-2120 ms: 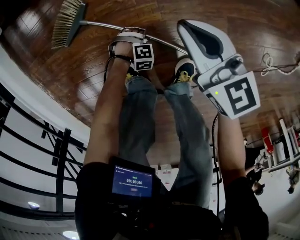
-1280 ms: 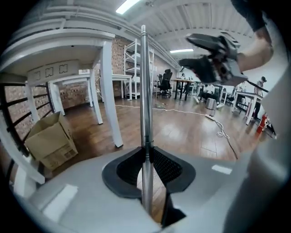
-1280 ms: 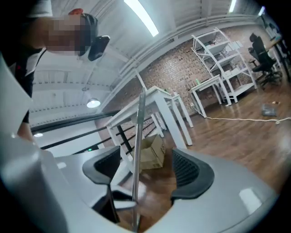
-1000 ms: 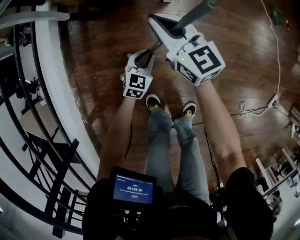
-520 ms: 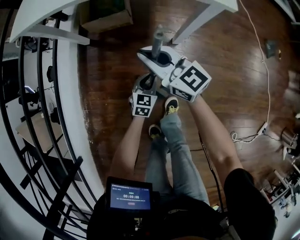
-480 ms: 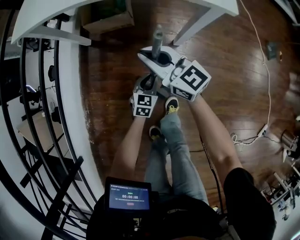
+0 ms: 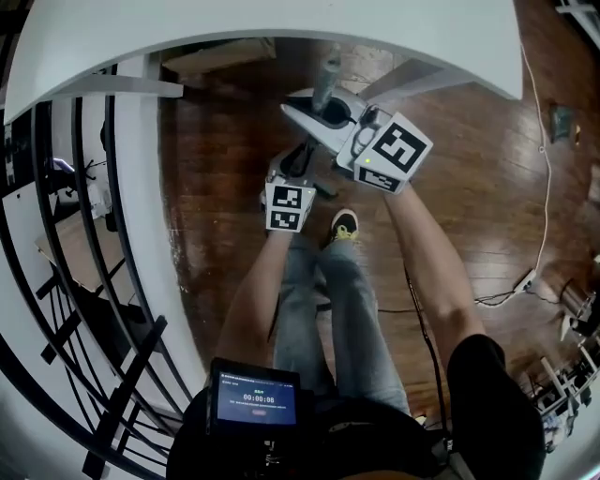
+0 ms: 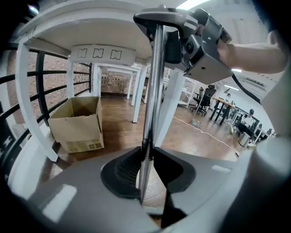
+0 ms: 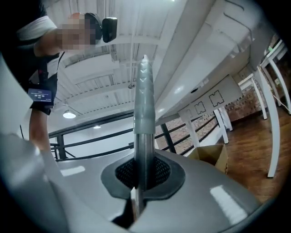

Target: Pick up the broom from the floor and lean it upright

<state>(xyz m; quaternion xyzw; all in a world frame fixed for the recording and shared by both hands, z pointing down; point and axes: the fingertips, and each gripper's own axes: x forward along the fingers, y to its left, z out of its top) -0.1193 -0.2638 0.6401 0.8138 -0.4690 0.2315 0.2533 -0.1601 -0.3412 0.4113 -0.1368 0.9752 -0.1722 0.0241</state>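
Nearest us, our left gripper (image 8: 146, 159) pinches the broom (image 8: 152, 91) low on its metal shaft, which stands upright in front of our feet. Higher up, our right gripper (image 9: 138, 175) is clamped on the same shaft, just below its grey ribbed grip (image 9: 144, 100). Beyond stands a white table (image 7: 281, 23), with a cardboard box (image 8: 77, 123) under it.

Upright broom (image 8: 153, 82), silver shaft, grey grip
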